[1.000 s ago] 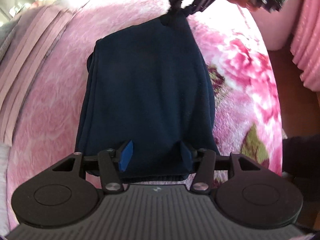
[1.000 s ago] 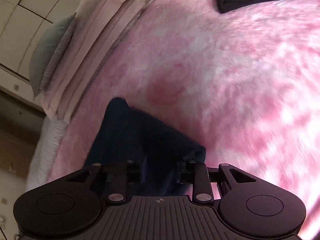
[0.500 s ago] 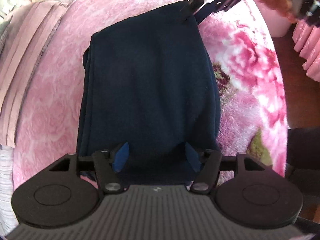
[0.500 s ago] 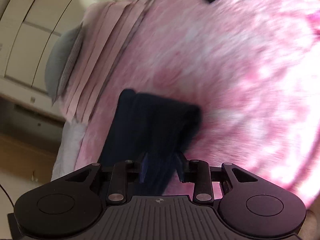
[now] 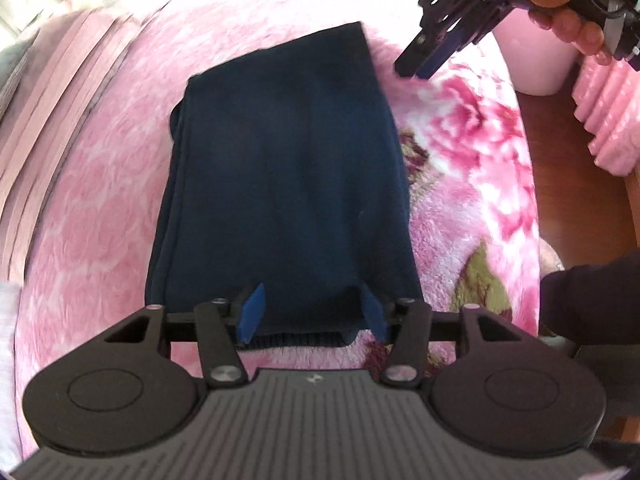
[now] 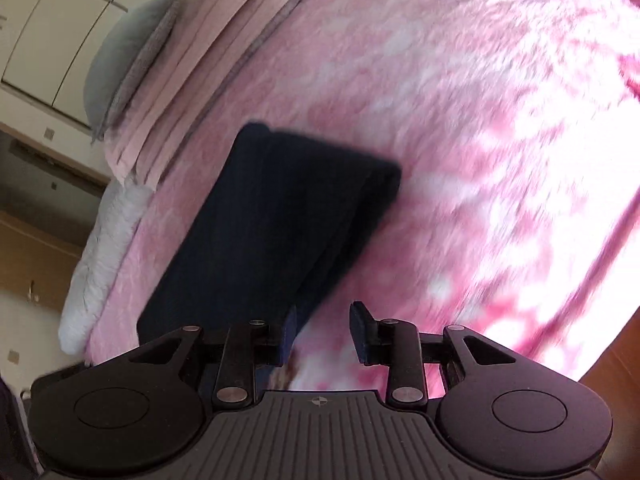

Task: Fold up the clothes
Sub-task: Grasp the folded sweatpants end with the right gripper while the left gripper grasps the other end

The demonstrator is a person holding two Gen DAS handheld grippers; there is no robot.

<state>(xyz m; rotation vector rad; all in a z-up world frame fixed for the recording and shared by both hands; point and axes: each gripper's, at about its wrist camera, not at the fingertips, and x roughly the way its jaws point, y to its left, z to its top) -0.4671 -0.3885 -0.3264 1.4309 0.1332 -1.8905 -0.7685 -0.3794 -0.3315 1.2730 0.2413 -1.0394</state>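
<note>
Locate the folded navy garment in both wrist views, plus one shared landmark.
Left wrist: the folded navy garment fills the centre, running from the upper middle down to the left gripper, whose closing jaws straddle its near edge.
Right wrist: the garment lies left of centre, slanting down to the lower left, beside the right gripper.
Shared landmark: the stack of pale pink folded bedding, upper left in both.

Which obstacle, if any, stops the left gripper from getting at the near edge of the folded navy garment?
Probably none: the left gripper already straddles the navy garment at its near edge, its jaws closing, with nothing between.
</note>
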